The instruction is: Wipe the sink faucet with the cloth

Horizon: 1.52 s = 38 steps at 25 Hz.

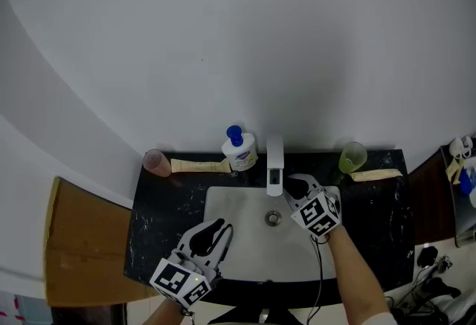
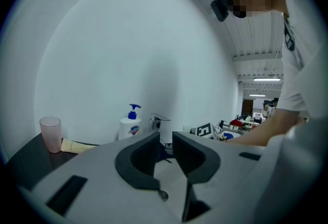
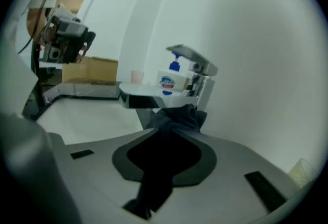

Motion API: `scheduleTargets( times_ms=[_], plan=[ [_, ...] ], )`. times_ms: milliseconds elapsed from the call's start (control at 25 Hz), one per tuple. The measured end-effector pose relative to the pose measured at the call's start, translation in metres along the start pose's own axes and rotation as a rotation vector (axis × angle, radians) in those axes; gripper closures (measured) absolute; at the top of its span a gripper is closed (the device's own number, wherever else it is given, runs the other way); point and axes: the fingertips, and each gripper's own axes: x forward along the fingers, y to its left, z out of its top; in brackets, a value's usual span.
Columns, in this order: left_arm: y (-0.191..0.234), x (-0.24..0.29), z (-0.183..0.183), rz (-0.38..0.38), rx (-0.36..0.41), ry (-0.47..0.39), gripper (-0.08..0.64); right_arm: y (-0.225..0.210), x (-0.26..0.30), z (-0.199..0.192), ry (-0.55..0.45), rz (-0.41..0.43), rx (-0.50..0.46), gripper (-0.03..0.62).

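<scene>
The chrome faucet point(image 1: 274, 163) stands at the back of the white sink point(image 1: 238, 242). My right gripper point(image 1: 297, 186) is just right of the spout, shut on a dark blue cloth point(image 1: 295, 184). In the right gripper view the cloth point(image 3: 177, 117) bunches out past the gripper's point(image 3: 168, 121) tips, close under the faucet point(image 3: 197, 72) body. My left gripper point(image 1: 222, 227) hovers over the basin's front left. Its jaws stand a narrow gap apart with nothing between them, as the left gripper view shows point(image 2: 165, 142). That view shows the faucet point(image 2: 160, 126) beyond the tips.
On the black counter point(image 1: 160, 204) behind the sink stand a soap pump bottle point(image 1: 239, 149), a pink cup point(image 1: 156, 161) at the left and a green cup point(image 1: 352, 157) at the right. A white wall rises close behind. A brown cabinet point(image 1: 82, 242) lies to the left.
</scene>
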Motion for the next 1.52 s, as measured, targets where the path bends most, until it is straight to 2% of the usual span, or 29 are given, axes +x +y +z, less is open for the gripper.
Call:
scheduleTargets(
  times_ms=[120,280,320,440,520,600,720,800,880,1040,1120,1240,1320,1400,1520],
  plan=[
    [0.0,-0.002,0.0,0.005,0.002,0.002,0.483,0.02,0.015,-0.009,0.064,0.076,-0.091,0.522],
    [0.004,-0.004,-0.001,0.014,0.001,0.004,0.483,0.019,0.011,0.0,0.049,0.086,-0.105,0.522],
    [0.004,-0.004,-0.001,0.013,0.0,0.004,0.483,0.01,0.007,-0.002,0.049,0.058,-0.083,0.522],
    [0.002,-0.003,0.0,0.009,0.0,-0.002,0.483,-0.033,-0.014,-0.018,0.024,-0.062,0.081,0.522],
    [0.001,-0.003,0.001,0.009,0.0,-0.007,0.483,-0.039,-0.025,-0.018,-0.001,-0.063,0.119,0.522],
    [0.002,-0.004,0.001,0.012,-0.001,-0.005,0.483,-0.021,-0.024,-0.009,-0.006,0.001,0.061,0.522],
    [0.001,-0.004,-0.001,0.011,0.002,0.002,0.483,0.012,-0.005,0.01,0.016,0.097,-0.08,0.522],
    [-0.001,-0.002,0.001,0.008,0.007,0.001,0.483,0.017,0.005,0.016,0.016,0.106,-0.102,0.522],
    [0.0,-0.001,0.003,0.011,0.01,-0.002,0.483,0.0,0.007,0.013,0.016,0.055,-0.053,0.522],
    [0.002,-0.004,0.002,0.013,0.006,-0.005,0.483,-0.042,-0.015,-0.014,0.02,-0.083,0.114,0.522],
    [0.002,-0.005,0.0,0.013,0.004,-0.001,0.483,-0.039,-0.021,-0.012,-0.001,-0.065,0.124,0.522],
    [0.001,-0.004,-0.002,0.012,0.003,0.007,0.483,-0.001,-0.01,0.007,-0.008,0.054,0.022,0.522],
    [-0.001,-0.001,-0.001,0.008,0.007,0.006,0.483,0.016,0.003,0.015,0.005,0.1,-0.03,0.522],
    [-0.002,0.001,0.002,0.007,0.011,0.0,0.483,0.008,0.01,0.012,0.008,0.07,0.006,0.522],
    [0.002,0.001,0.006,0.014,0.013,-0.008,0.483,-0.031,0.002,-0.002,-0.005,-0.051,0.128,0.522]
  ],
)
